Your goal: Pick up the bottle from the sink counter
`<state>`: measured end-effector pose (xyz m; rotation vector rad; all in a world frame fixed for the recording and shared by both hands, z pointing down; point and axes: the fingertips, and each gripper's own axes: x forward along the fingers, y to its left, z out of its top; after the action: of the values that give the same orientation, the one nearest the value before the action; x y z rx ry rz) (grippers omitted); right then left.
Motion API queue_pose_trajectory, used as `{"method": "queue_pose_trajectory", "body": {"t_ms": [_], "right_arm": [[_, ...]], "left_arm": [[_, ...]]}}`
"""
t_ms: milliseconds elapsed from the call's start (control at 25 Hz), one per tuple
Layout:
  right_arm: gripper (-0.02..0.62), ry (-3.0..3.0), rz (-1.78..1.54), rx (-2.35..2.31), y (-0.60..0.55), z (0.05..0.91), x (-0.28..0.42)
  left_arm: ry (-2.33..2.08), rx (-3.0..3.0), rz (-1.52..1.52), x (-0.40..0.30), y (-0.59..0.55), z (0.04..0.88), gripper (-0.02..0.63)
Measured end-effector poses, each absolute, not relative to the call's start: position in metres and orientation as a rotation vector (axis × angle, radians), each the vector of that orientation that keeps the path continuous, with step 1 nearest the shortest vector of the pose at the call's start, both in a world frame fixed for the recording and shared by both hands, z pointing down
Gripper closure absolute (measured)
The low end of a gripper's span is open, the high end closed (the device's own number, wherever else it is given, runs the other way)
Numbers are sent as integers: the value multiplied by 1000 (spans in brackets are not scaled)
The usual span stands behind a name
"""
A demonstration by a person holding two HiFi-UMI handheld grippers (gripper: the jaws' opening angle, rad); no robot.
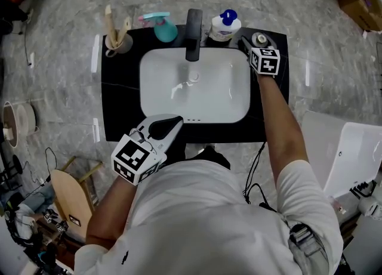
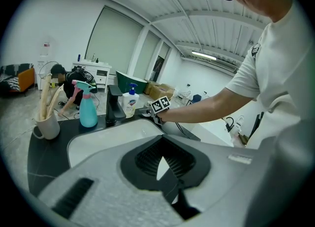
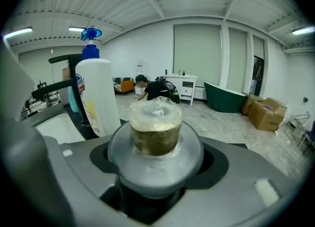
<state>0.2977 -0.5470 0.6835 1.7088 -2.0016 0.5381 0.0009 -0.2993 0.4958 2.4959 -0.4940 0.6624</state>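
Note:
A small round bottle (image 1: 259, 39) with a gold, plastic-wrapped cap (image 3: 156, 122) stands at the back right corner of the black sink counter (image 1: 119, 95). My right gripper (image 1: 254, 42) reaches over the counter and has a jaw on each side of the bottle, with the pads against its grey body. In the right gripper view the bottle fills the space between the jaws. My left gripper (image 1: 173, 122) hovers over the sink's front rim with its jaws together and nothing in them; it is also seen in the left gripper view (image 2: 165, 168).
A white soap pump bottle (image 1: 225, 27) stands just left of the small bottle, close to the right gripper. The black faucet (image 1: 193, 34), a teal spray bottle (image 1: 162, 27) and a mug of wooden utensils (image 1: 117, 40) line the back edge. The white basin (image 1: 146, 89) fills the middle.

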Motion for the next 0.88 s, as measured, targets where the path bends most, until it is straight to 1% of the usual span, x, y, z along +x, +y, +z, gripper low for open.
{"method": "queue_pose_trajectory", "body": {"t_ms": [360, 880], "right_arm": [[242, -2047, 524, 1646, -527, 668, 298], [242, -2178, 493, 1575, -471, 603, 290]], "left_arm": [[-501, 2509, 655, 9, -282, 488, 600], [-535, 2558, 583, 45, -236, 466, 600]]}}
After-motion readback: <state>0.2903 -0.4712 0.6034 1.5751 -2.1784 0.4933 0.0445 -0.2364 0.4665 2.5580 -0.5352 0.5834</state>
